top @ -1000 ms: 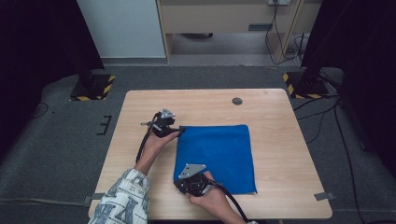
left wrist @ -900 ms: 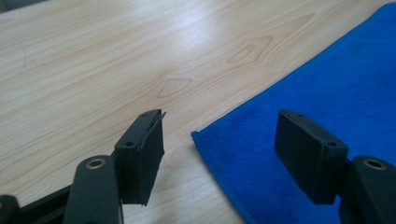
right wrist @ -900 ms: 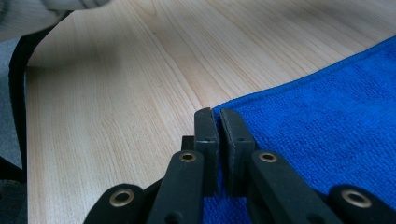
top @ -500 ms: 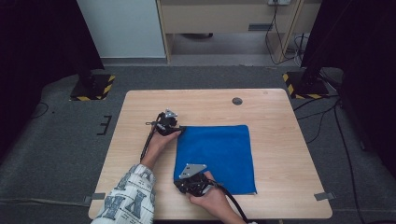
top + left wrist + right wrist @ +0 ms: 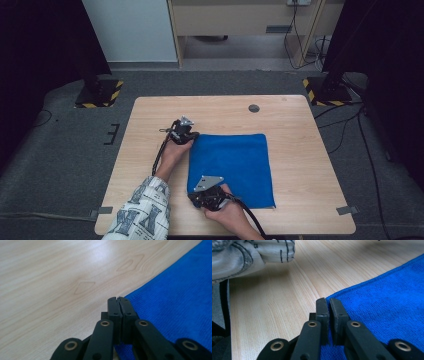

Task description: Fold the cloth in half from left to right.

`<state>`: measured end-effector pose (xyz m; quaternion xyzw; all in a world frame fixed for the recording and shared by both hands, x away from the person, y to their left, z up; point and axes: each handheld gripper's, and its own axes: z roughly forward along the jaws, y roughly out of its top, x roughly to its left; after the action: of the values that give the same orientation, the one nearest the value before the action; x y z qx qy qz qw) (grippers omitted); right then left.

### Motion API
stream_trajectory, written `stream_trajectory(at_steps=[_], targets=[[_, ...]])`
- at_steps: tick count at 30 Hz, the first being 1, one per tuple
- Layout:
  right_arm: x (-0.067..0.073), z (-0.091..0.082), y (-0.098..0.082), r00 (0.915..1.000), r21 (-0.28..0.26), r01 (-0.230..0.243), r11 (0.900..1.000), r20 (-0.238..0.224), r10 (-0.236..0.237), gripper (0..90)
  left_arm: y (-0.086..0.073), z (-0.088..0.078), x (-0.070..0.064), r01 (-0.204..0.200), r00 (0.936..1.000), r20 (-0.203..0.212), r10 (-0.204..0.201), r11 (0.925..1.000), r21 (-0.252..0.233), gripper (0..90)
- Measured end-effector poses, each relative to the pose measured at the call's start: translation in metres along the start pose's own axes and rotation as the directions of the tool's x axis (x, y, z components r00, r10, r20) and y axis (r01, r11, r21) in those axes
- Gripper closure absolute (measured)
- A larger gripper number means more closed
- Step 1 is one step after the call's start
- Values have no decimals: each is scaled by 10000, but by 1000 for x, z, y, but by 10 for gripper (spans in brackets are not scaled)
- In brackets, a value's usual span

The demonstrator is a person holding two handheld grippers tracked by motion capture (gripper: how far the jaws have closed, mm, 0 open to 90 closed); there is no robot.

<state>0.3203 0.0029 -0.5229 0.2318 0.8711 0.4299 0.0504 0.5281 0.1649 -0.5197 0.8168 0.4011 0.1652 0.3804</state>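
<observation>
The cloth (image 5: pixel 232 167) lies on the table (image 5: pixel 295 130), left gripper (image 5: pixel 190 137) at its far-left corner, right gripper (image 5: pixel 196 196) at its near-left corner.

Your cloth (image 5: pixel 231 169) is a solid, saturated blue, with no print on it. It lies on a table (image 5: pixel 300 150) of pale, light-brown wood grain, with one small dark grey disc (image 5: pixel 254 108) set in it. Both your grippers, left (image 5: pixel 186 134) and right (image 5: pixel 200 196), are black, each topped with a grey plate. Your sleeve (image 5: pixel 142 210) is whitish with dark line patterning. The floor (image 5: pixel 60 165) is dark grey, with yellow-and-black striped stand bases (image 5: pixel 98 94).
</observation>
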Motion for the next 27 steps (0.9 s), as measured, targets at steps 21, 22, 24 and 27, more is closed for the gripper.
stream_trajectory(at_steps=[21, 22, 24, 27], targets=[[5, -14, 18, 9991, -384, 134, 9992, 401, -119, 870, 15, -25, 9, 111, 9991, -395, -132, 9985, -537, 892], [5, -14, 19, 9991, -407, 133, 9991, 410, -116, 870, 15, -26, 10, 110, 9991, -413, -131, 9986, -509, 892], [7, -12, 22, 9989, -444, 98, 9990, 462, -77, 870, 15, -28, 14, 137, 9990, -423, -155, 9991, -406, 892], [9, -12, 24, 9988, -463, 87, 9989, 477, -65, 870, 18, -33, 14, 22, 9990, -441, -43, 9989, -468, 892]])
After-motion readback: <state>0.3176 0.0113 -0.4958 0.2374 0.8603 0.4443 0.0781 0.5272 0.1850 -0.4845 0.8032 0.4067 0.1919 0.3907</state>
